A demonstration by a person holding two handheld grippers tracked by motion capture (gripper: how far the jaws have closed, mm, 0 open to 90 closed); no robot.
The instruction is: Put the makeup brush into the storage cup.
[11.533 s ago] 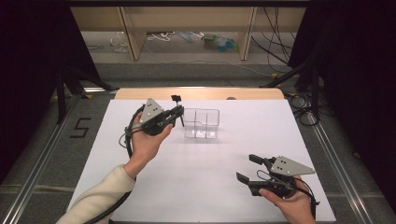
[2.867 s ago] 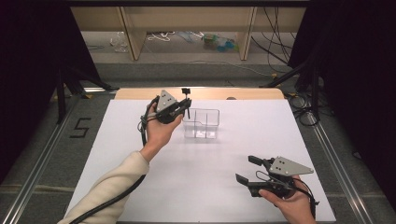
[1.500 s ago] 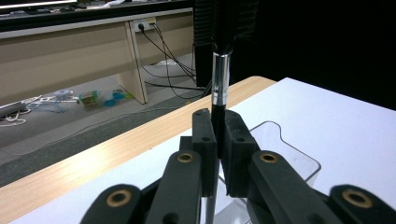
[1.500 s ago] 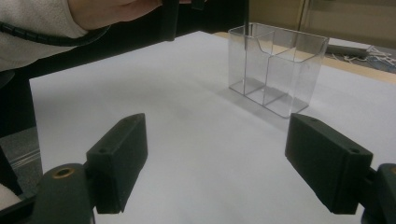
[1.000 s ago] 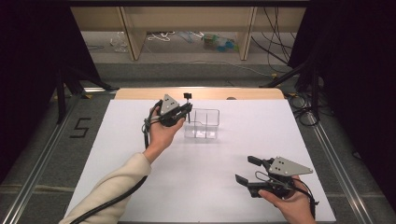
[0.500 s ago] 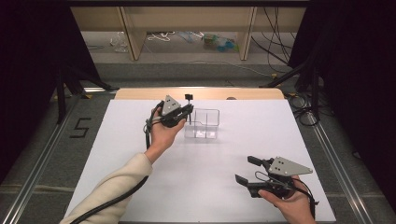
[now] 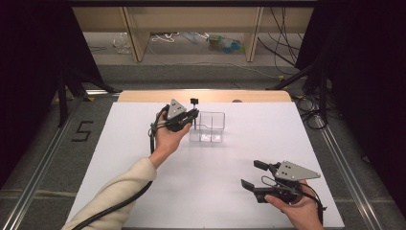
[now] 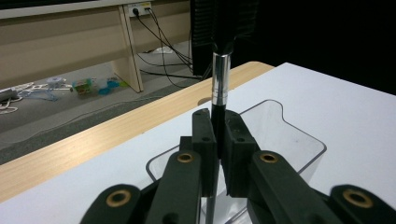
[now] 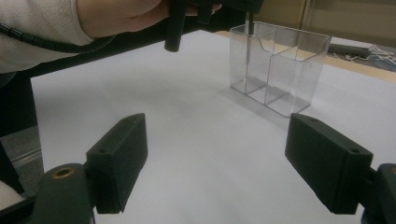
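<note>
A: What's different from a few seconds back?

B: The left claw (image 7: 190, 115) has carried the brush (image 8: 219, 79) from the table's open white sheet over to the clear box (image 7: 209, 127). 11 seconds or so ago it hung to the left of the box; now it sits at the box's left compartment, and over the last second it has hardly shifted.

A: Is it gripping the brush?

B: Yes, clenched on it. In the left gripper view the 2 black jaws pinch the thin dark handle just under the silver ferrule, with the brush upright and its bristle head up top.

A: And the lower end?

B: In the right gripper view a thin stem reaches down inside the box's near-left compartment. I can't tell whether it touches the floor of the box.

A: The right claw (image 7: 253, 175)?

B: Released, jaws wide apart with nothing between them, resting low over the table (image 7: 143, 191) near its front right, well apart from the box. It hasn't moved throughout.

A: So where does that leave things?

B: I'd judge the brush is nearly placed; letting go is what remains.
</note>
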